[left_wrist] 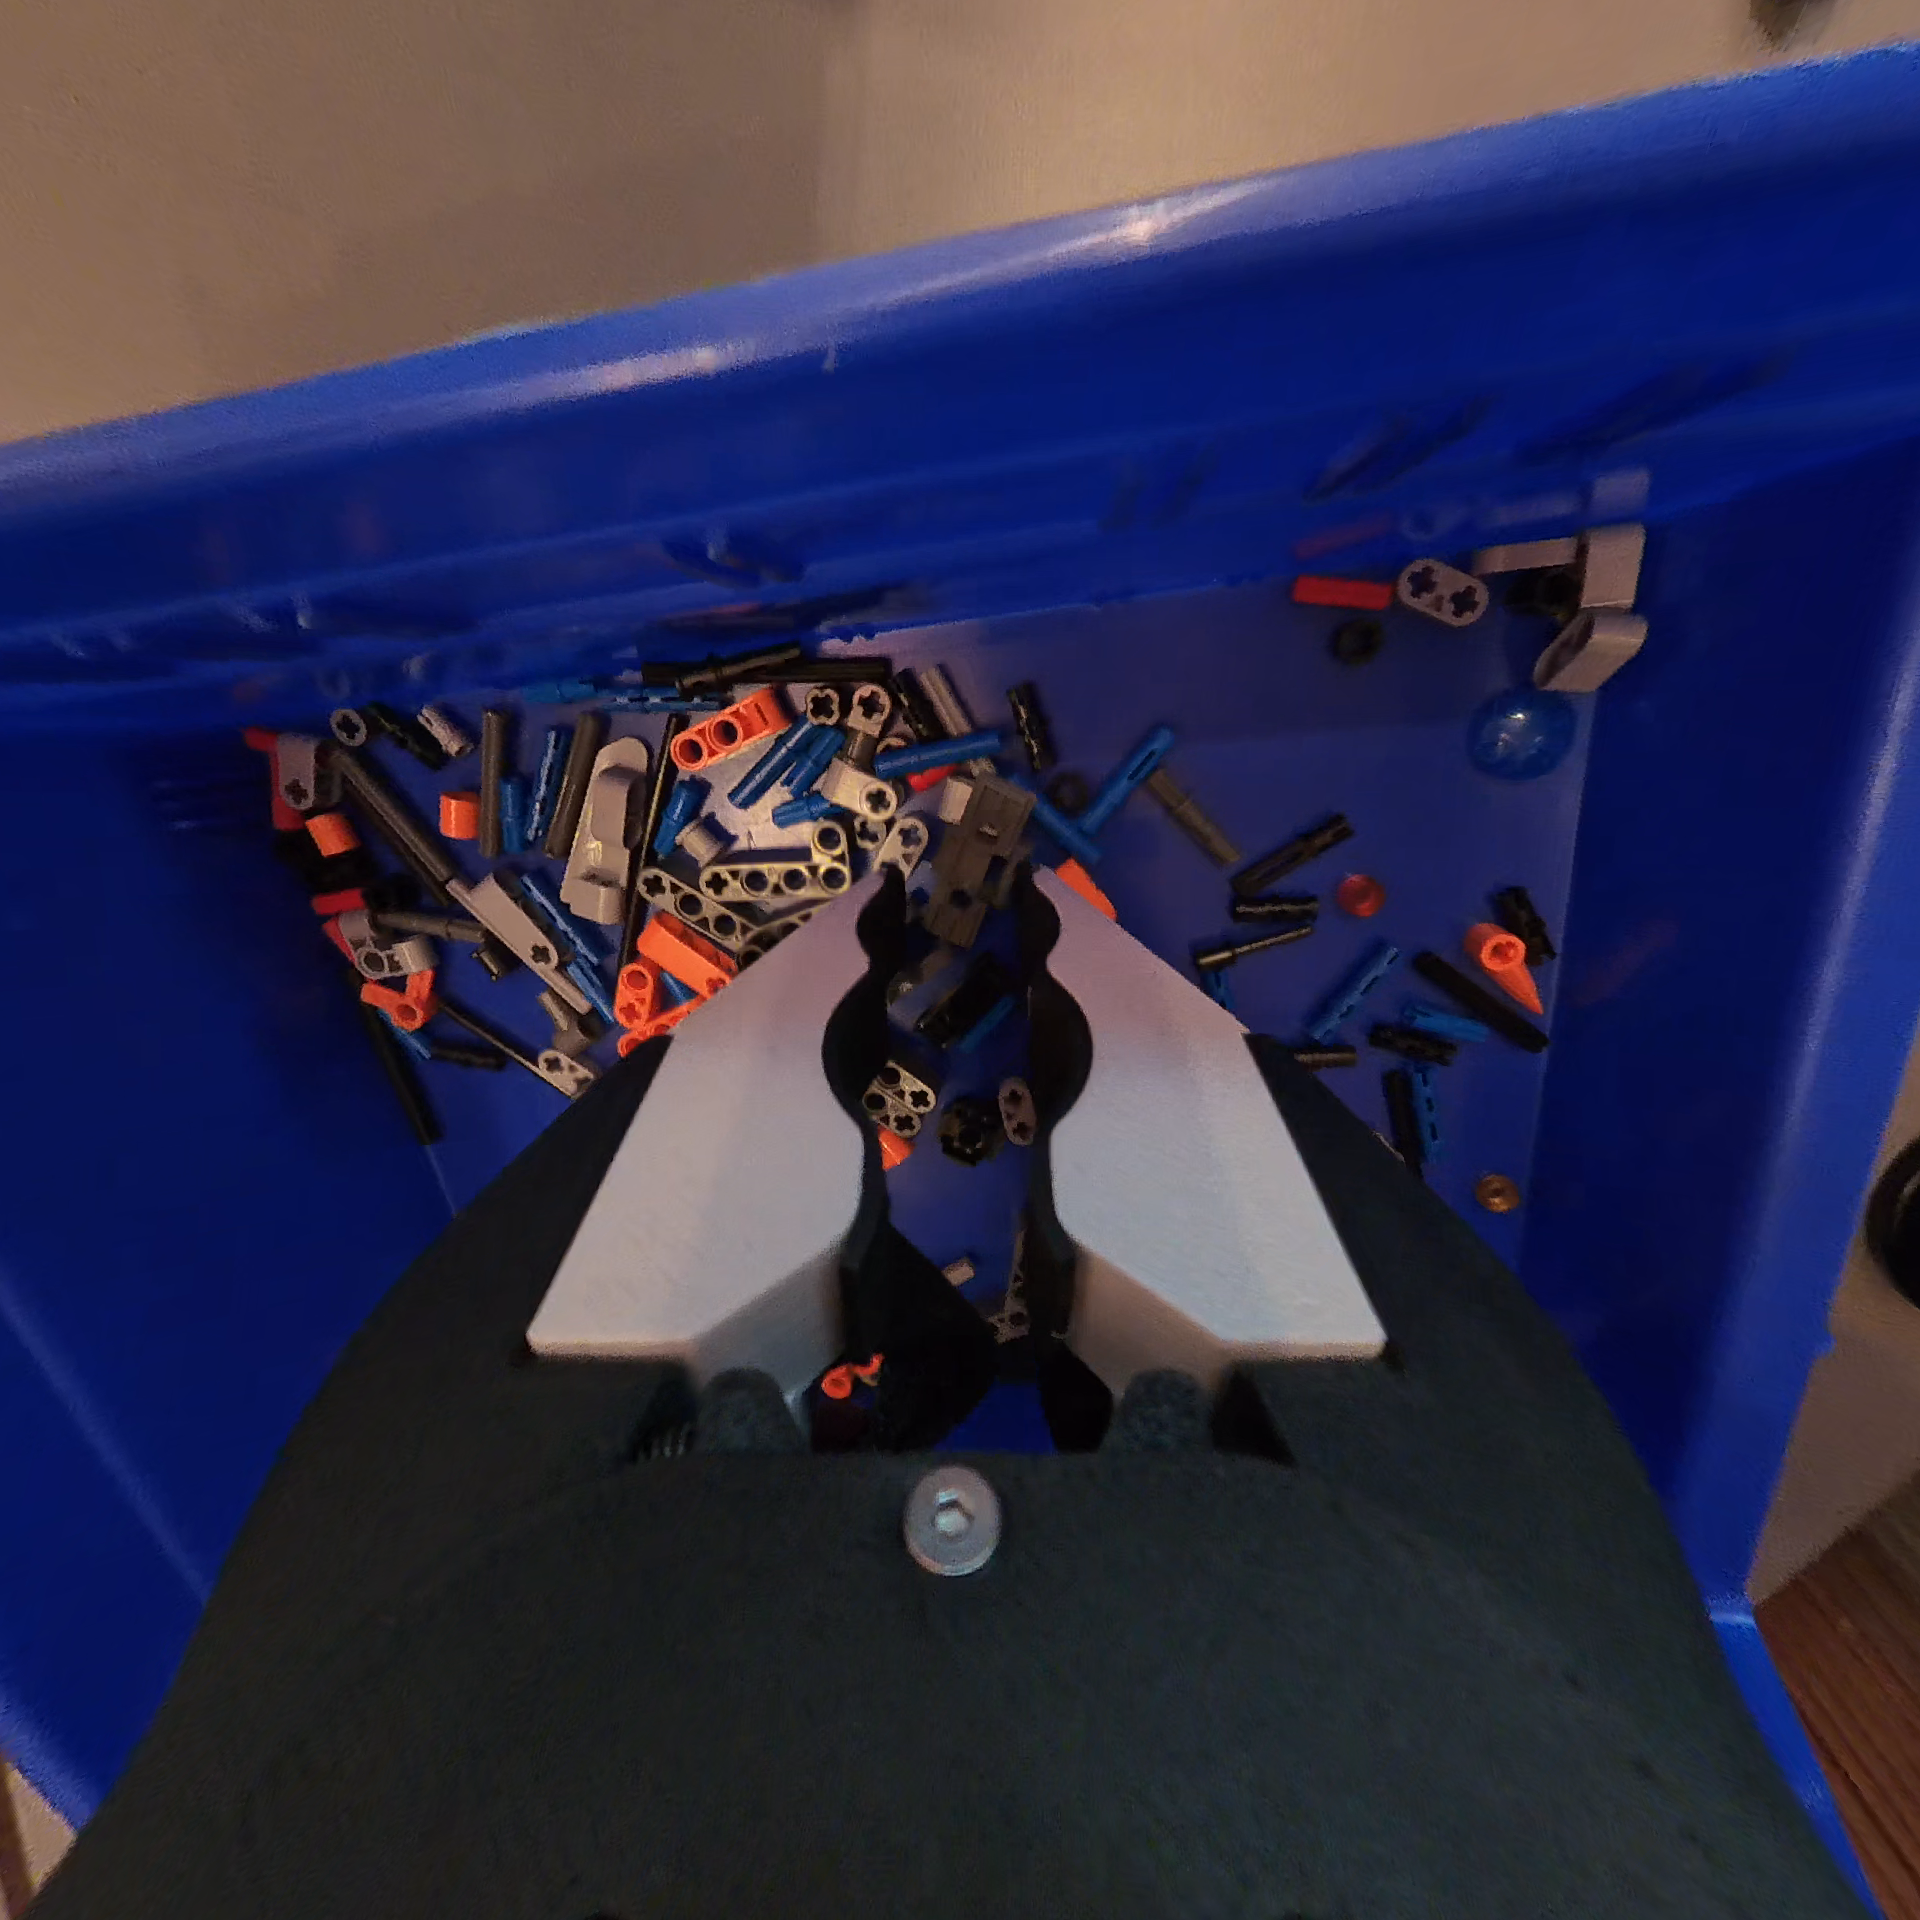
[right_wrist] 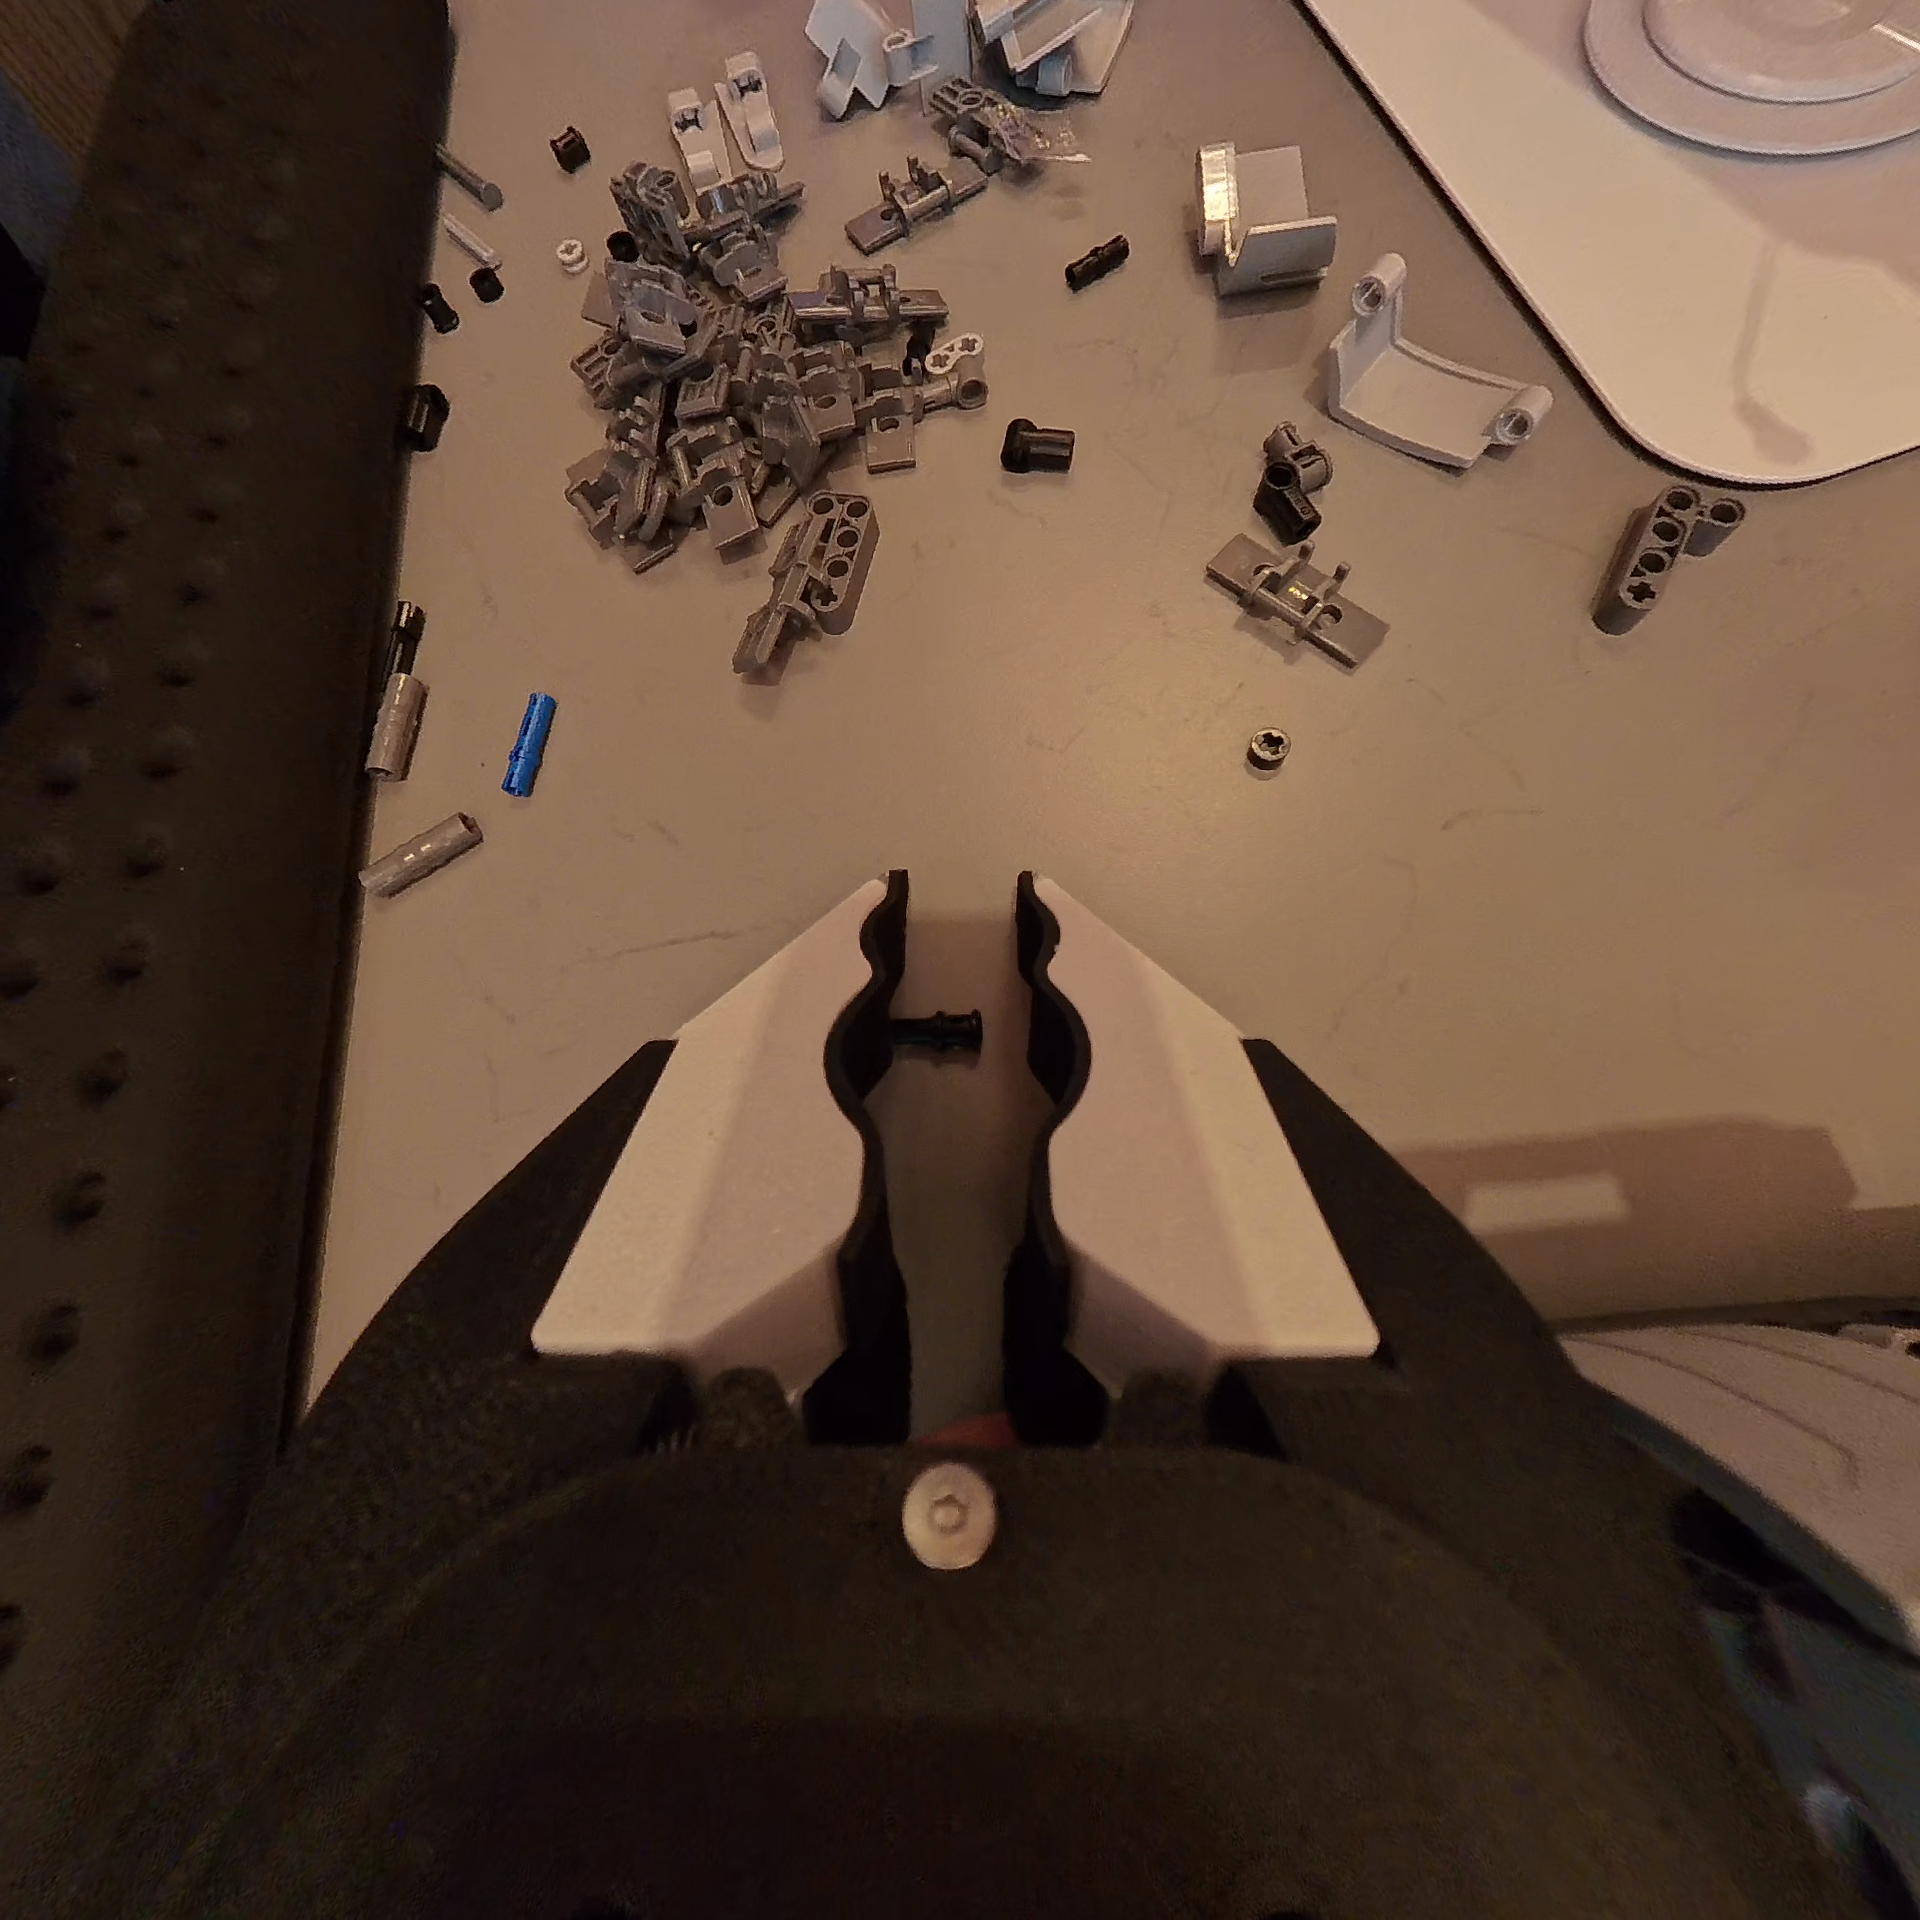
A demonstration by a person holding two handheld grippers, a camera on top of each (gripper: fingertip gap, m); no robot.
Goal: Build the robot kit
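Left gripper sits inside my blue bin, its two fingers spread with a narrow gap and nothing pinched between them. Its tips hover at a dark grey block piece, though I cannot tell whether they touch it. Under and around the fingers lies a scatter of small building pieces in black, blue, orange and grey: pins, rods and short holed beams. A clear blue ball rests near the bin's far right corner, just below a pale grey angled piece.

Right gripper points down at my brown tabletop, fingers likewise parted and holding nothing. Seen through the gap between them, a small black pin lies on the table. Farther ahead is a heap of dark grey pieces, with a blue pin off to its near left. A black studded mat runs along the left edge, and a white tray fills the far right corner.
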